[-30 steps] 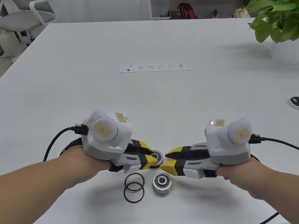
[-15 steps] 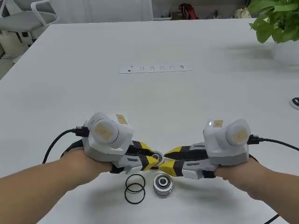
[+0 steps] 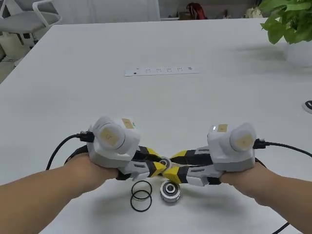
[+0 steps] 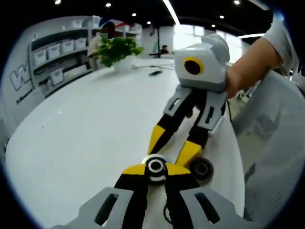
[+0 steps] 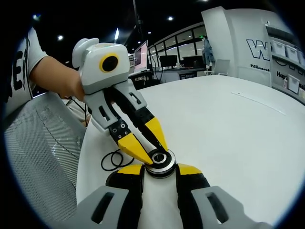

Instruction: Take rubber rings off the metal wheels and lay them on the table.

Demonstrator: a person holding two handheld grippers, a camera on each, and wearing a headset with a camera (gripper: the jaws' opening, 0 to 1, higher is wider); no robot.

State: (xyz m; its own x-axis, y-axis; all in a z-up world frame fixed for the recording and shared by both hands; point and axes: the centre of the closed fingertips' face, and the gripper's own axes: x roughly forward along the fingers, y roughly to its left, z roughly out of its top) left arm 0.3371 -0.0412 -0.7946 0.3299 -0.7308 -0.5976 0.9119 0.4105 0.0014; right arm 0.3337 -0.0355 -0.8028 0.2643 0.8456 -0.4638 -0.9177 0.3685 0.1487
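**Both grippers clamped on one wheel, ring not yet off**

I had the left gripper [image 4: 156, 172] clenched on the small metal wheel [image 5: 159, 161], one yellow tip on each side of it. The wheel hung between the jaws, clear of the table [image 3: 161, 107]. I judged this to be the anchoring hold, so the wheel could not spin or slip while the other side worked.

The right gripper [image 5: 160, 172] came in nose to nose from the opposite side. Its jaws were also closed around the same wheel, at the dark outer rim where the rubber band sits. I couldn't tell whether they pinched only the rubber or the metal too. Meeting head-on let each pair of jaws take a different axis without blocking the other.

A second wheel [image 3: 169, 191] sat on the table just below the tips, near my side. Two loose rubber rings [image 3: 141, 195] lay overlapping under the left jaws, just beside that second wheel, which I took as finished work parked within reach.

My guess at the step in hand was peeling the band off the held wheel. The next move needed a pull away from the left jaws without loosening them. The risk was the band snapping back, or the wheel popping out.
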